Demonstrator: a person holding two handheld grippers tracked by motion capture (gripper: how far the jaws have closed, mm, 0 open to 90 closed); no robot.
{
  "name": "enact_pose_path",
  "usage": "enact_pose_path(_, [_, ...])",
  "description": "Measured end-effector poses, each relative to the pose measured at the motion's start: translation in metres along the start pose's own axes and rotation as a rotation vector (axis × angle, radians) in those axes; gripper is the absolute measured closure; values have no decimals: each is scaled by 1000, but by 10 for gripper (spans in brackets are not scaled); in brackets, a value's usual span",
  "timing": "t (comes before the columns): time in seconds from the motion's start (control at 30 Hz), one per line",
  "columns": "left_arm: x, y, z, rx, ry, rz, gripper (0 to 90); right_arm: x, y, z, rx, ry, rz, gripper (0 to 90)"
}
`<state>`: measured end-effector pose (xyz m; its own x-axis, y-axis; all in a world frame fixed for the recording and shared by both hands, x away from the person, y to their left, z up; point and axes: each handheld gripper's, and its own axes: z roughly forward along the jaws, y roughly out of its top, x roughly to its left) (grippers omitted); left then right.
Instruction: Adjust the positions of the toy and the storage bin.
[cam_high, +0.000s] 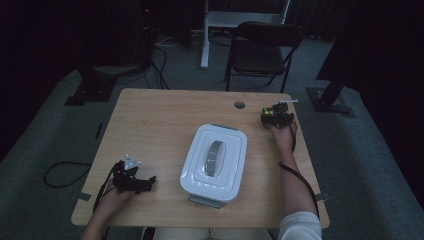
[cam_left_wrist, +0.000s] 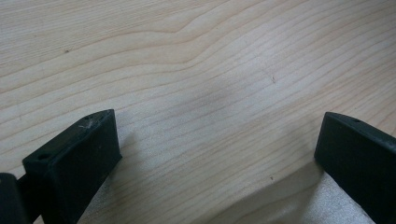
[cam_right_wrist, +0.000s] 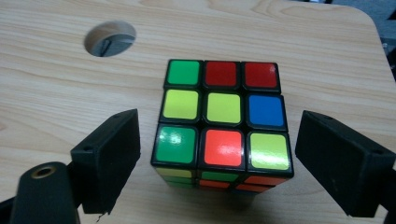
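A scrambled colour cube stands on the wooden table near its far right corner, also seen as the cube in the high view. My right gripper is open, one jaw on each side of the cube with small gaps, not touching it; from above it is the right gripper. At the near left of the table my left gripper rests open. In its own view the left gripper has bare wood between its wide-apart jaws.
A white lidded box with a grey handle sits in the middle of the table. A round cable hole lies left of the cube. Beyond the table stand a folding chair and stand bases on the carpet.
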<state>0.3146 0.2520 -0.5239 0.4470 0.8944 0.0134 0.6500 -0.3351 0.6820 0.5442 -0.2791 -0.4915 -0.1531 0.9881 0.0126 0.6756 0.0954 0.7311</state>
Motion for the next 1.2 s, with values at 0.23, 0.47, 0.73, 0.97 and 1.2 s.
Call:
enact_pose_path(0.23, [-1, 0, 0, 1, 3, 0, 6, 0, -5, 6, 19, -29, -4, 329])
enact_pose_path(0.47, [-1, 0, 0, 1, 4, -1, 6, -2, -7, 0, 37, 1, 8, 337])
enact_pose_path(0.73, [0, -1, -1, 1, 2, -1, 7, -4, -19, -18, 39, 14, -22, 337])
enact_pose_path(0.97, [1, -1, -1, 0, -7, 6, 7, -3, -29, -49, 4, 32, -51, 337])
enact_pose_path(1.2, [0, -1, -1, 0, -6, 6, 6, 1, -40, -85, -27, 52, -109, 337])
